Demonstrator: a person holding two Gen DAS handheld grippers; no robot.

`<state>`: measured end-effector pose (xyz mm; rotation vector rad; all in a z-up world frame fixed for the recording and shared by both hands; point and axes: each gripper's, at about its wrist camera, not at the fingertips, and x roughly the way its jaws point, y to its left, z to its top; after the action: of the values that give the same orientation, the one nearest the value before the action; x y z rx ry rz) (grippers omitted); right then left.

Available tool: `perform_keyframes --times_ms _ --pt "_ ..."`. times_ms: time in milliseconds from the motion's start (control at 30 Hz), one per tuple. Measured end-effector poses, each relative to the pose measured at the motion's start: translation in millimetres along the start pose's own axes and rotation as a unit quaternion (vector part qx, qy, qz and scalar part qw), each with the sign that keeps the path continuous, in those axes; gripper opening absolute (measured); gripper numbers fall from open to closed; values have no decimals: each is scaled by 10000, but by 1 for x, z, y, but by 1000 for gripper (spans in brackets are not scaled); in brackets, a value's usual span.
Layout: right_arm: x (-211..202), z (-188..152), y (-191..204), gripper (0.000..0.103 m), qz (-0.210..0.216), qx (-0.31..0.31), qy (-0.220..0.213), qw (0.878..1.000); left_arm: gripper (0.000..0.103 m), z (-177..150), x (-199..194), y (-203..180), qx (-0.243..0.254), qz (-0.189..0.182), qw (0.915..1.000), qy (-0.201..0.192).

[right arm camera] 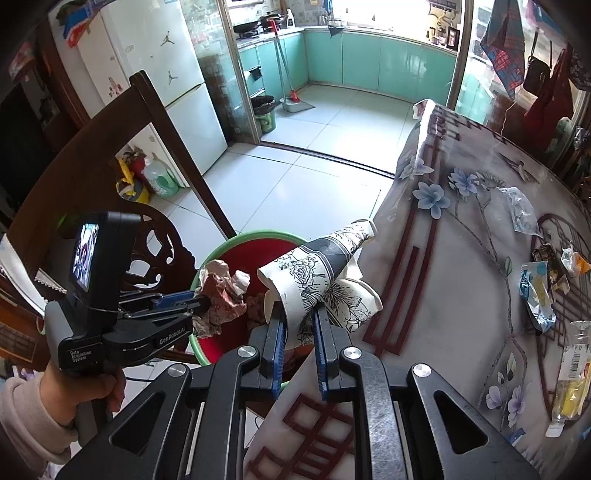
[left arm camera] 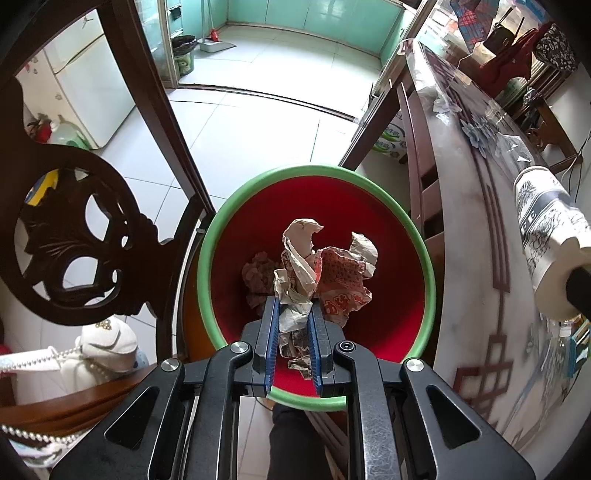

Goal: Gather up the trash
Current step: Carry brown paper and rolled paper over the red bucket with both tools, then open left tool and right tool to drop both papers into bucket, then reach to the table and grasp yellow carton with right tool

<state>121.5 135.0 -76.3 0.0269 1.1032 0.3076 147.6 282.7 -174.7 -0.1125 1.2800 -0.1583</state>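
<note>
Red bin with green rim (left arm camera: 424, 254) beside the desk (left arm camera: 465, 266), left tool (left arm camera: 291, 317) clamped on crumpled paper wrapper (left arm camera: 325, 269) above the bin, right tool (right arm camera: 300, 325) gripping crushed printed paper cups (right arm camera: 317, 273) over the bin's edge, more wrappers (right arm camera: 537, 291) on the desk

Both views are bright and evenly lit by daylight. Far ahead of the right gripper (right arm camera: 299, 325), a kitchen window (right arm camera: 384, 14) is blown out to white, and its light glares on the floor tiles (right arm camera: 332, 133) and the clear table cover (right arm camera: 480, 206). Shadows are soft. Fisheye distortion bends straight lines strongly toward the dark, vignetted corners. Near the left gripper (left arm camera: 291, 317) focus is sharp; the rims blur slightly.
</note>
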Motion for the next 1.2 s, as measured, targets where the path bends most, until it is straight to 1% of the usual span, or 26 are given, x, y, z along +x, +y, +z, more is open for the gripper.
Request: perform_keyframes --times_ms 133,200,367,433,467,500,567,633,700,767,867,900,967,1067,1200 --pt "6 1 2 12 2 -9 79 10000 14 4 2 1 -23 27 10000 19" --pt "9 1 2 12 12 -4 98 10000 17 6 3 3 -81 37 10000 34" --pt "10 1 5 12 23 -32 96 9999 19 10 3 4 -97 53 9999 -2" --pt "9 2 6 12 40 -44 77 10000 21 10 2 5 -109 72 9999 -14" --pt "9 3 6 12 38 -48 63 10000 24 10 2 6 -120 80 9999 -25" --pt "10 3 7 14 39 -50 61 10000 26 10 1 7 -141 80 9999 -42" --pt "10 4 7 16 55 -56 56 10000 27 9 -1 9 -186 76 9998 -66" --pt "10 3 7 17 68 -54 56 9999 29 8 -1 10 -212 80 9997 -69" --pt "9 3 7 22 69 -46 43 10000 37 8 -2 11 -226 88 9997 -80" --pt "5 2 5 24 56 -40 7 10000 44 6 -4 10 -227 105 9996 -107" --pt "0 0 2 27 9 -29 -40 10000 48 5 -5 6 -209 135 9996 -144" --pt "-2 -1 -1 29 -7 -14 -61 10000 54 5 -6 4 -210 135 9996 -151" --pt "-7 -4 -6 34 -40 47 -114 9999 60 4 -7 2 -208 129 9995 -187" --pt "-16 -8 -16 38 -97 165 -186 9996 60 3 -8 -6 -162 114 9996 -191" --pt "-29 -17 -35 39 -181 362 -257 9989 60 1 -8 -19 -59 111 9997 -196"
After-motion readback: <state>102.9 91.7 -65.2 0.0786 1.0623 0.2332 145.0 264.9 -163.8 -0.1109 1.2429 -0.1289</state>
